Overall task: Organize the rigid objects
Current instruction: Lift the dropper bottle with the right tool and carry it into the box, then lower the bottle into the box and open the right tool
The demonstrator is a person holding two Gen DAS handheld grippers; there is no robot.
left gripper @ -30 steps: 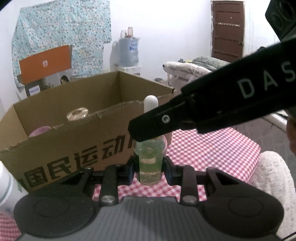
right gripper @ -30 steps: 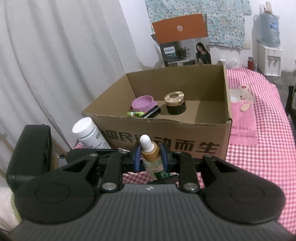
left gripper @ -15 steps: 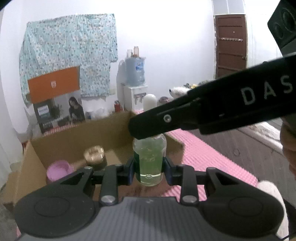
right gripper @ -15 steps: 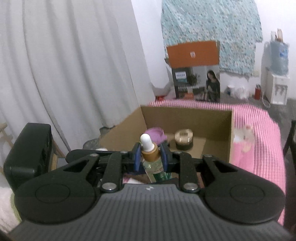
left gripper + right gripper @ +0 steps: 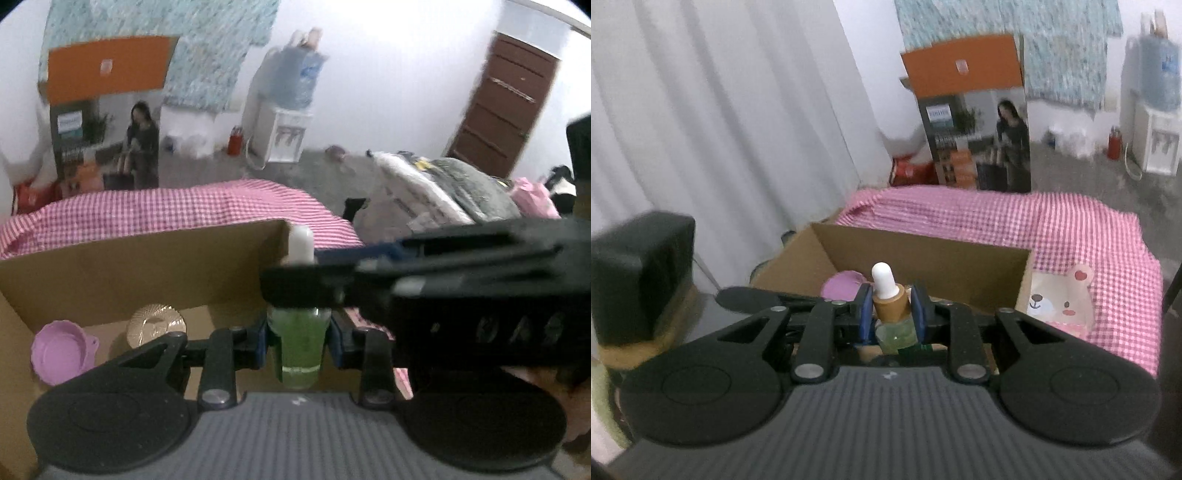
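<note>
Looking across a bed or table under a pink checked cloth, I see an open cardboard box sitting on it. Behind the box stand a printed carton with an orange top, a water dispenser against a white wall, and a patterned fabric hanging on that wall.

Only the left wrist view shows a brown door and heaped bedding to the right of the box, and, inside the box, a lilac round dish beside a gold-lidded jar. Only the right wrist view shows white curtains left of the box and a bear-print pink item on the cloth just right of it.

The dropper bottle has a white rubber bulb, a tan collar and a clear body of green liquid. It stands upright above the box's near edge. My left gripper clamps the green body, and my right gripper clamps the collar. Seen from the left, the right gripper is a blurred dark bar crossing the bottle's neck.
</note>
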